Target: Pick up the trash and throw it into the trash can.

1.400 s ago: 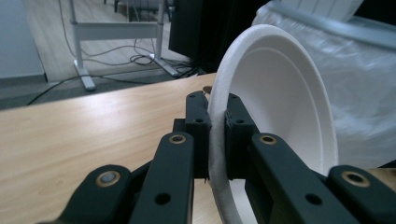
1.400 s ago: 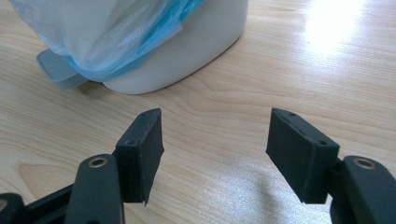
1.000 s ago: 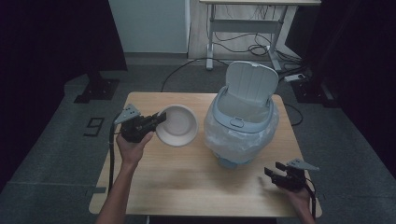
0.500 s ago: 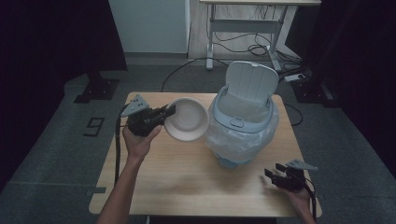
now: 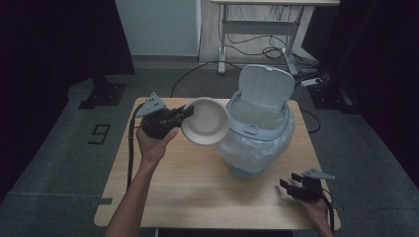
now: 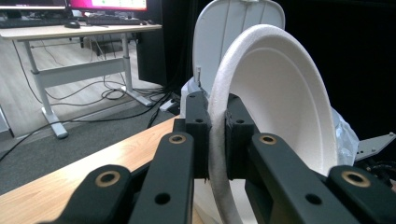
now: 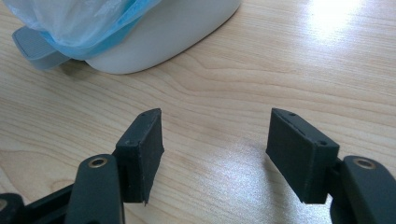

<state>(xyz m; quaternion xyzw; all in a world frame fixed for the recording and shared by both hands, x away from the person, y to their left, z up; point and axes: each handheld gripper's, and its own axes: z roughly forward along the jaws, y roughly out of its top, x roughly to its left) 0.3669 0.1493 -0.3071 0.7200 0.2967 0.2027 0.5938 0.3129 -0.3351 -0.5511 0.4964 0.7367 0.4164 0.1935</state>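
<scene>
Two grippers are in use above the wooden surface (image 5: pixel 197 182). The left gripper (image 5: pixel 185 114) has its jaws clamped on the rim of a white foam bowl (image 5: pixel 206 121), with one pad on each face of the rim, as the left gripper view shows. The bowl (image 6: pixel 275 107) is held off the surface, tilted on edge, just beside the open bin (image 5: pixel 257 133) and level with its rim. The bin is lined with a bluish plastic bag (image 5: pixel 247 153), and its lid (image 5: pixel 264 89) stands raised behind the opening. The right gripper (image 5: pixel 292 183) rests low at the near right corner of the surface, well apart from the bowl. Its jaws stand apart with nothing between them; bare wood shows between the pads (image 7: pixel 142 149) in the right gripper view, and the bin base (image 7: pixel 159 28) lies beyond.
</scene>
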